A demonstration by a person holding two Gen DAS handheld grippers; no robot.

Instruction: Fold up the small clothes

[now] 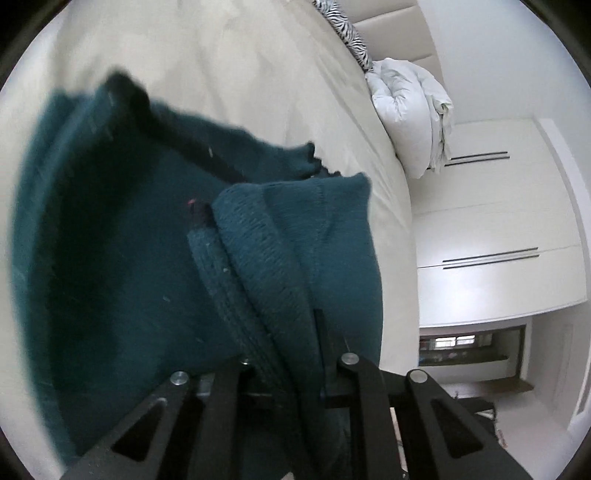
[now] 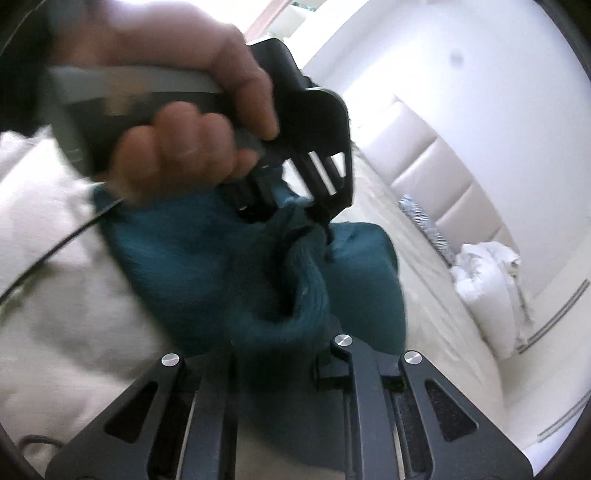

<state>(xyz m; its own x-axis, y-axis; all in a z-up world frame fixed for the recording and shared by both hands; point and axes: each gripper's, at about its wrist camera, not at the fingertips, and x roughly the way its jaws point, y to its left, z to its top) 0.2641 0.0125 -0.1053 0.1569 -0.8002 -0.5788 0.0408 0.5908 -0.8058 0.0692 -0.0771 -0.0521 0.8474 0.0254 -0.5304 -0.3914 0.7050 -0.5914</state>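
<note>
A dark teal knit garment (image 1: 140,236) hangs bunched over the cream bed sheet (image 1: 251,74). My left gripper (image 1: 284,354) is shut on a thick ribbed edge of the garment, which wraps over its fingers. My right gripper (image 2: 284,343) is shut on another bunched part of the same garment (image 2: 192,266). In the right wrist view the left gripper (image 2: 314,206), held by a hand (image 2: 192,92), clamps the cloth just ahead of my right one. The fingertips are hidden by fabric.
A white rolled duvet (image 1: 410,110) and a zebra-print pillow (image 1: 347,33) lie at the head of the bed by a padded headboard (image 2: 443,166). White wardrobe doors (image 1: 491,229) stand beyond the bed edge. A thin cable (image 2: 48,258) runs across the sheet.
</note>
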